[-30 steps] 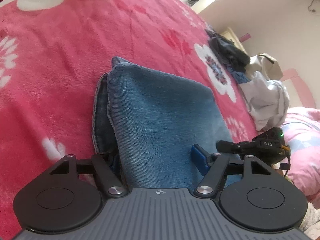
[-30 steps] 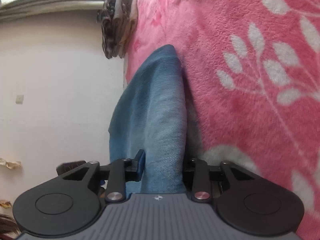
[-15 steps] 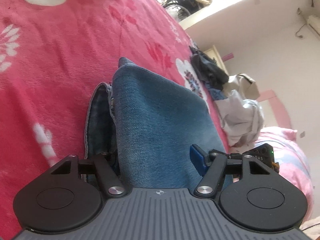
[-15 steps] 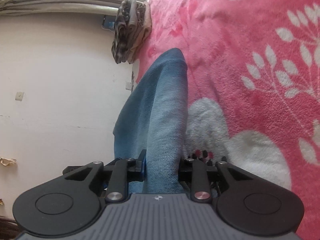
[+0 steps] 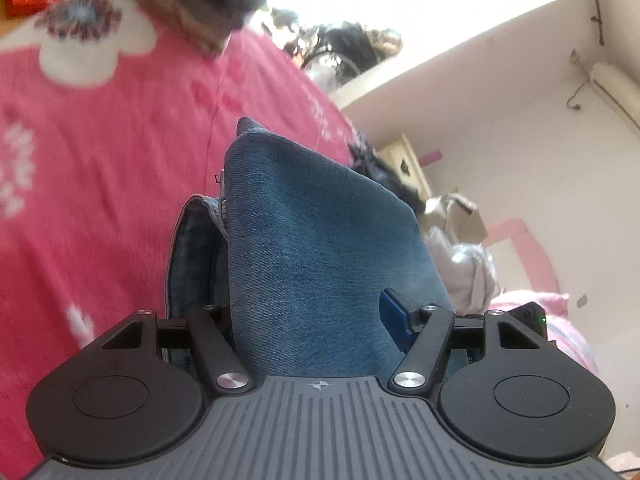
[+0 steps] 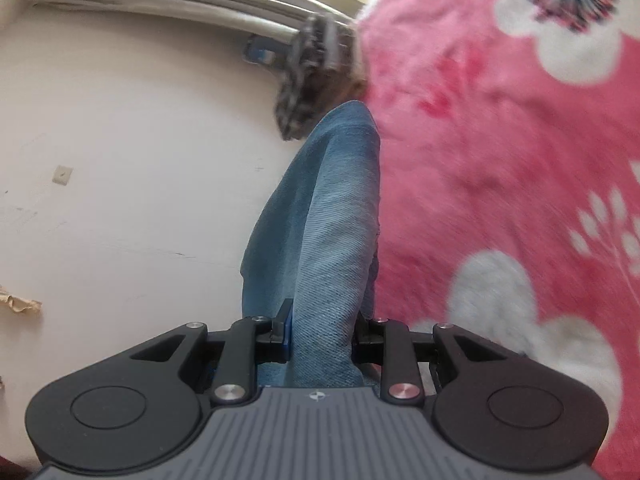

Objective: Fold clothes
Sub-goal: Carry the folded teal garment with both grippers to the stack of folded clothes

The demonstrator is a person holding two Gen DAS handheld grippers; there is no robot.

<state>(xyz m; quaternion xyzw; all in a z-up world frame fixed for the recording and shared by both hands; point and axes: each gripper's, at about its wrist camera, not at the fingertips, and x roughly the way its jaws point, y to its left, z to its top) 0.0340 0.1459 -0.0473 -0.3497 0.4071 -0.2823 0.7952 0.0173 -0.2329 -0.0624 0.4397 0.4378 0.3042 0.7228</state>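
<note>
Folded blue jeans (image 5: 316, 256) are held up off the pink flowered blanket (image 5: 100, 168). My left gripper (image 5: 312, 320) is shut on one end of the thick denim bundle, which fills the gap between its fingers. In the right wrist view the same jeans (image 6: 332, 240) rise between the fingers of my right gripper (image 6: 322, 330), which is shut on the other end. The right gripper's body shows at the right edge of the left wrist view, behind the denim. The jeans' lower layers hang to the left of the fold.
A patterned folded garment (image 6: 316, 76) lies at the blanket's (image 6: 500, 160) far edge. A pile of dark and white clothes (image 5: 460, 248) sits at the right in the left wrist view. Pale walls and a window sill lie beyond.
Both grippers have lifted the jeans higher and carried them toward the patterned garment, which now looks closer. The views tilted upward; the grip on the denim has not changed.
</note>
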